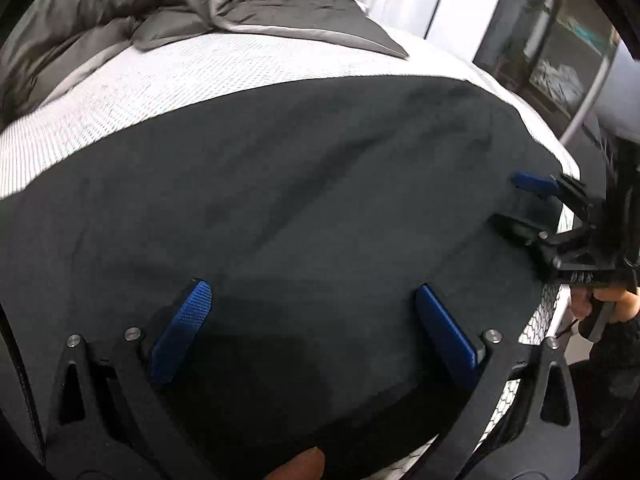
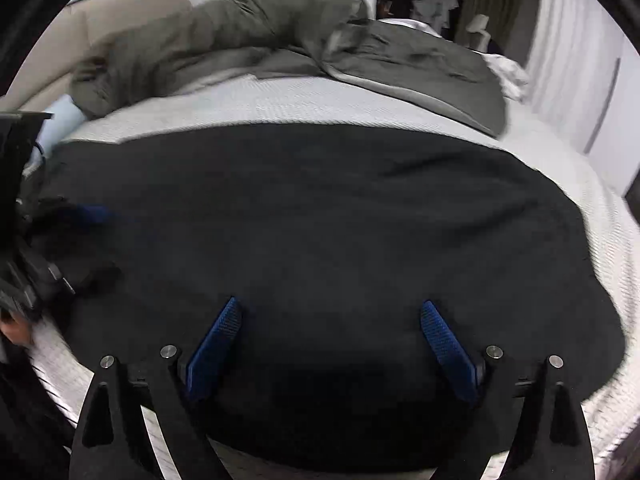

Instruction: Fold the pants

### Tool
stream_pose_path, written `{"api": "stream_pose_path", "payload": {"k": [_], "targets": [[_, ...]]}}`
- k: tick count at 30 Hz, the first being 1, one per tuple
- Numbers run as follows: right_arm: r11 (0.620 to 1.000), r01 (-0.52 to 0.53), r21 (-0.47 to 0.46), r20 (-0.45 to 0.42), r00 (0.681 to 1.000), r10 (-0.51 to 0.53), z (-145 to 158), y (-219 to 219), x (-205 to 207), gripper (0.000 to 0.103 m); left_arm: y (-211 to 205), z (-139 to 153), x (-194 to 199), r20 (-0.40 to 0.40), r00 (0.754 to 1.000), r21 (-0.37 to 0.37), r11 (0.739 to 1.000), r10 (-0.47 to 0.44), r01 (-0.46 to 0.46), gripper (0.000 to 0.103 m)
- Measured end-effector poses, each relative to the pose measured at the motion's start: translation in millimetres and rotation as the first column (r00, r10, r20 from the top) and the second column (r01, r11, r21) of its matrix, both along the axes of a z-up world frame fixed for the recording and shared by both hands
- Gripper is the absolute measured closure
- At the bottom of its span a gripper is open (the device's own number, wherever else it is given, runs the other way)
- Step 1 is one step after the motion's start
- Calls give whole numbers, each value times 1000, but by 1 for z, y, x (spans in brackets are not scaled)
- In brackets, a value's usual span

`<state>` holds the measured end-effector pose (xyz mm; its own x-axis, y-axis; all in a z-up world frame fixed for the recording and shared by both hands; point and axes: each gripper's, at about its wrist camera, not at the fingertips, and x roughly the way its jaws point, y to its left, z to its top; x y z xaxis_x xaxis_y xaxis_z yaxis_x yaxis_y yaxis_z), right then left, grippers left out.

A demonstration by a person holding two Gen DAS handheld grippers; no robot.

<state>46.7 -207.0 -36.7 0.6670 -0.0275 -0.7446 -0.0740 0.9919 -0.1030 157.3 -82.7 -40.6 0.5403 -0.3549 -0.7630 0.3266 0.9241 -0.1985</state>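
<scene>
The black pants (image 1: pixel 280 208) lie spread on the white bed (image 1: pixel 168 80), below the grey duvet (image 2: pixel 280 40) — apparently a wide, flattish slab, perhaps partly folded. Left gripper (image 1: pixel 312 320) and right gripper (image 2: pixel 330 340) hover over them, jaws apart, empty — further folds likely remain

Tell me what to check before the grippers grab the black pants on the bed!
1. Pants lying flat on the bed: ok, spread out with only soft wrinkles.
2. Left gripper open: ok, blue fingers apart above the fabric.
3. Right gripper open: ok, fingers wide, nothing between them.
4. Grippers apart from each other: ok, the left wrist view shows the right one off at the pants' right end.
5. Grey duvet out of the way: ok, bunched at the far side, not touching the pants.
6. Near hem easy to pinch: cannot tell, it hides under the grippers.
</scene>
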Motion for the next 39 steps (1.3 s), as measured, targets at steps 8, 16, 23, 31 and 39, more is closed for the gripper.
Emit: {"api": "stream_pose_path", "payload": {"k": [8, 16, 23, 31, 39], "targets": [[974, 228, 2, 43, 973, -228, -2, -81, -24, 52, 18, -2, 7, -12, 997, 6, 997, 79, -79, 1], [951, 305, 57, 214, 926, -310, 41, -91, -49, 34, 23, -2, 5, -9, 997, -3, 997, 79, -79, 1], [910, 414, 8, 58, 908, -414, 5, -122, -33, 46, 22, -1, 8, -7, 995, 9, 995, 104, -104, 1], [966, 249, 74, 117, 959, -256, 32, -66, -13, 46, 0, 38, 26, 72, 995, 14, 998, 68, -69, 1], [983, 136, -124, -24, 990, -140, -5, -31, 34, 46, -37, 0, 69, -86, 996, 128, 991, -21, 31, 1]]}}
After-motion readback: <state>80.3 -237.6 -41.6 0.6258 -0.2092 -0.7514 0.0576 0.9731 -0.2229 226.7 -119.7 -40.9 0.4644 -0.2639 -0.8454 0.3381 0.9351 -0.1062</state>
